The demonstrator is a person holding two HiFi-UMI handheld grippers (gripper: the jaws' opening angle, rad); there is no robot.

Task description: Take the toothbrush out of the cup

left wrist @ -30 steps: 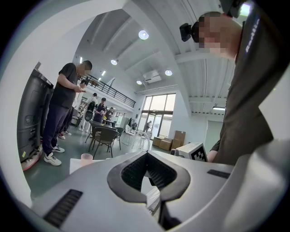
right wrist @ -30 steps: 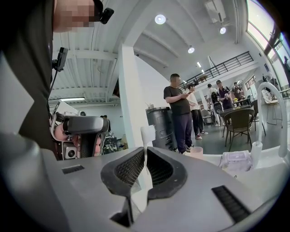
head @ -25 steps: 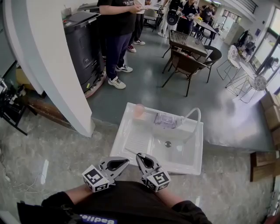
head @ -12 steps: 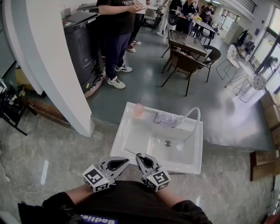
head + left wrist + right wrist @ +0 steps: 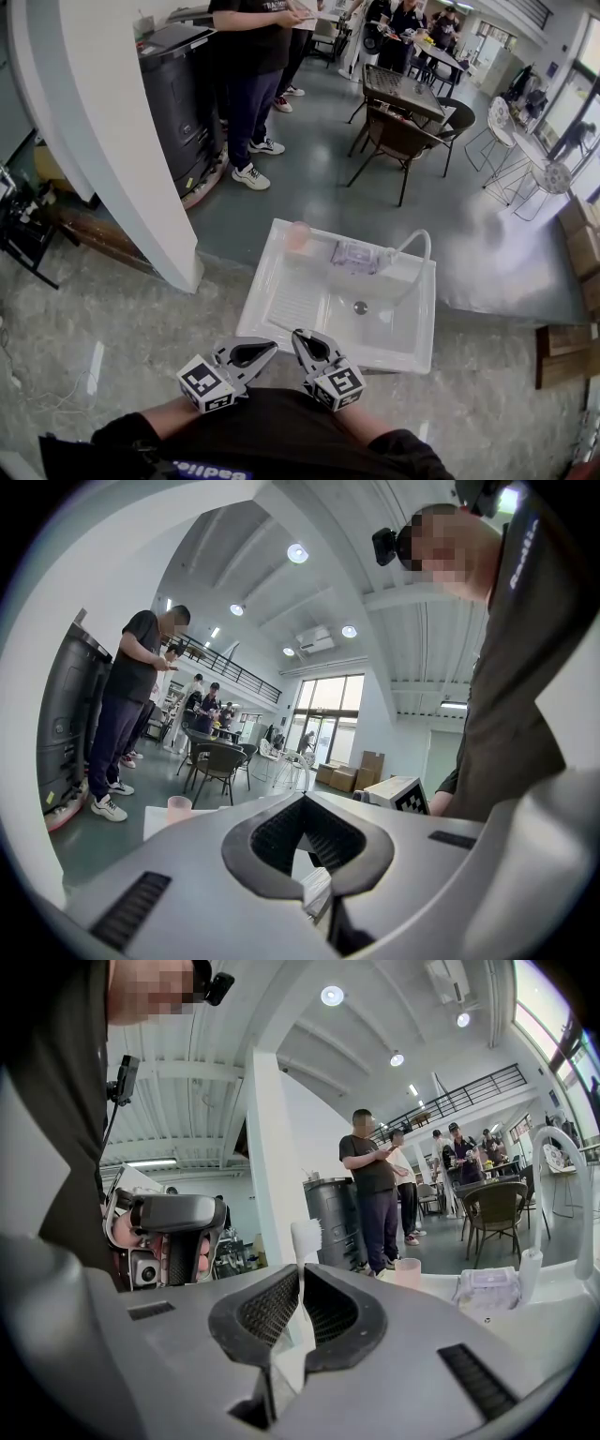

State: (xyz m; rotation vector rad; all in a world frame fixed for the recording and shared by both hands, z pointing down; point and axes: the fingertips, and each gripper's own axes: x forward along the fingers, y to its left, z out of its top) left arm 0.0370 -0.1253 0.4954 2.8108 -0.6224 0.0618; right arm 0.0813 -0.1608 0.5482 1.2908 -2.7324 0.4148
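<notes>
i'm holding both grippers low against my body, side by side at the near edge of the white rectangular sink basin (image 5: 389, 333). the left gripper (image 5: 302, 797) is sitting with its jaw tips pressed together and nothing between them, which only its own view is showing clearly. the right gripper (image 5: 300, 1271) is clamping the white plastic toothbrush (image 5: 306, 1238), pinching the handle between its ribbed pads with the bristle head sticking up above the tips. the head view is giving that brush only as a thin pale line running from the right tips over the basin's near side, so i'm reading the grip itself from the right gripper view alone. the brush is out of the translucent pink cup (image 5: 297, 234), which is standing well apart on the sink's far rim. just beside the cup a clear plastic packet (image 5: 354, 255) is lying, and a white curved faucet (image 5: 419, 246) is arching over the back right corner. beyond the sink, the head view is showing a person in dark clothes (image 5: 251, 66) standing by a bulky black unit (image 5: 178, 89), with dark woven chairs (image 5: 401, 141) farther off.
</notes>
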